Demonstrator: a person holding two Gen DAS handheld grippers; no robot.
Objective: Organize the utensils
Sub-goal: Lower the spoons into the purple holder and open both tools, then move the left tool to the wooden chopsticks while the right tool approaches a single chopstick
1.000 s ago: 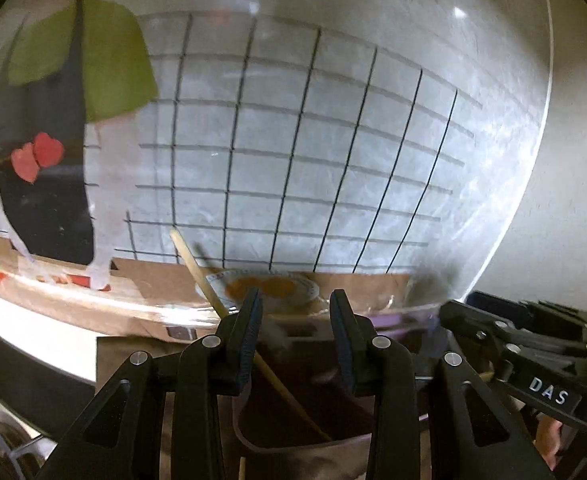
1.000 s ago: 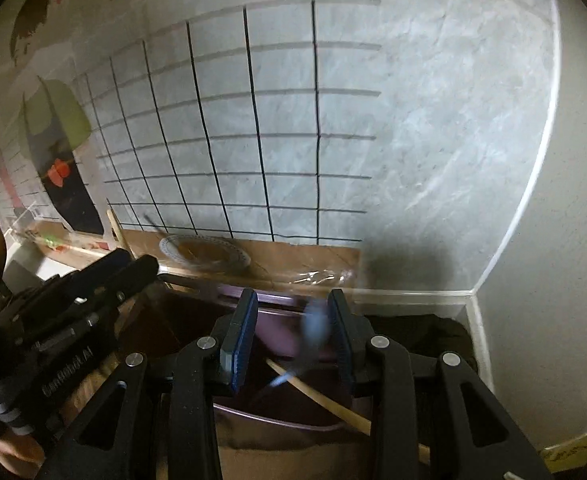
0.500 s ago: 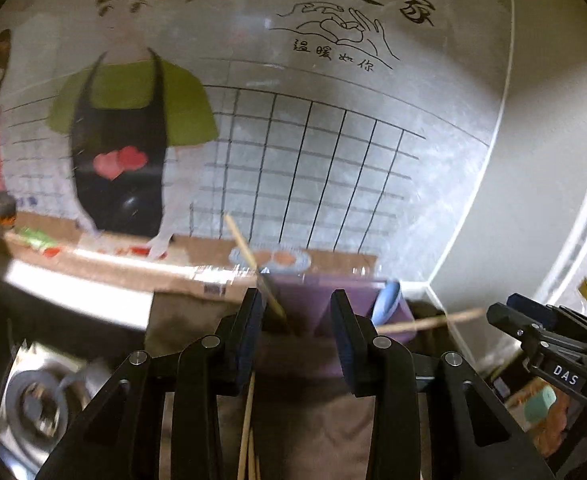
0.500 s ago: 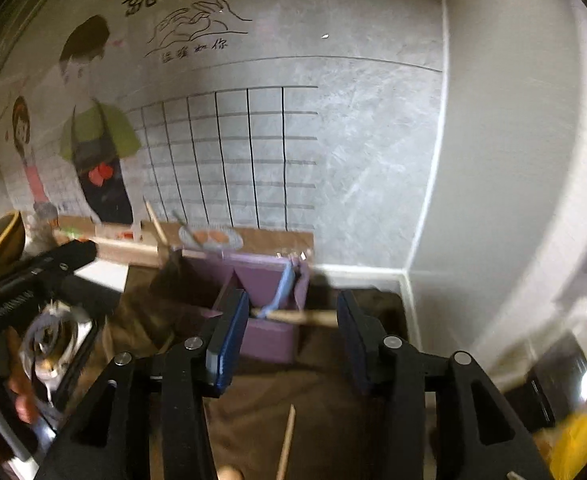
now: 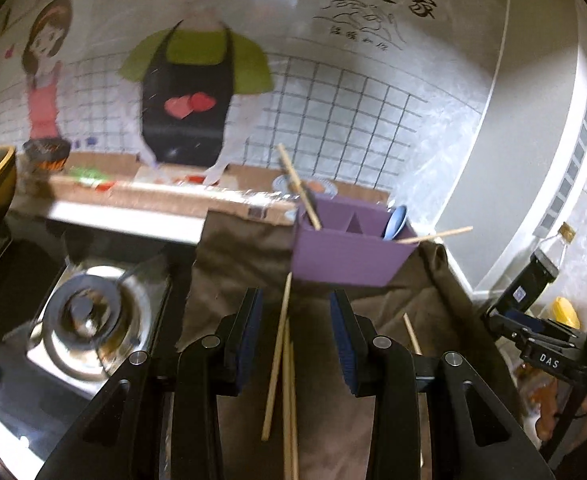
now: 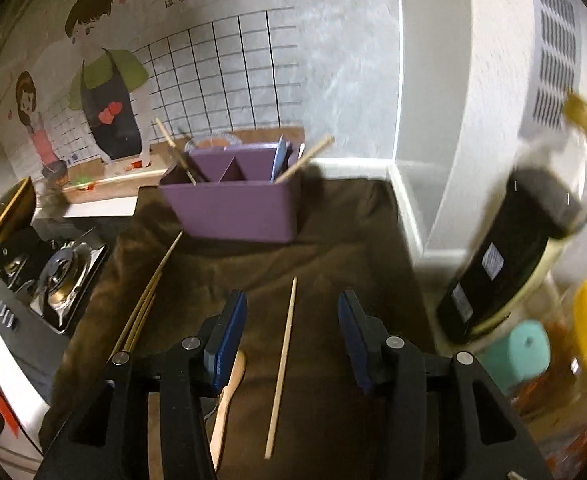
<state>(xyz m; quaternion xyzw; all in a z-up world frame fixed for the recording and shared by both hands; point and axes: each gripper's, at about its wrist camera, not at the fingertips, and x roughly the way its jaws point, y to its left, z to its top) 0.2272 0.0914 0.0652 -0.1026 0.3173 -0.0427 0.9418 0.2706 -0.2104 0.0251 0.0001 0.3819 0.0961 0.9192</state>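
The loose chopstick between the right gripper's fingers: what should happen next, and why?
Probably lower the right gripper and close on the single chopstick. It lies loose on the brown cloth, already between the open jaws, while the purple organizer already holds others.

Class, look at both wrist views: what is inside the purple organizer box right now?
Inside the purple organizer box: a chopstick at its left end, another chopstick and a blue spoon at its right. Its walls hide their lower ends.

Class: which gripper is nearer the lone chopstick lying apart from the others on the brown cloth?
Right. The right gripper hangs open with the lone chopstick lying between its fingers. The left gripper is off to that chopstick's left, over the bundle of chopsticks.
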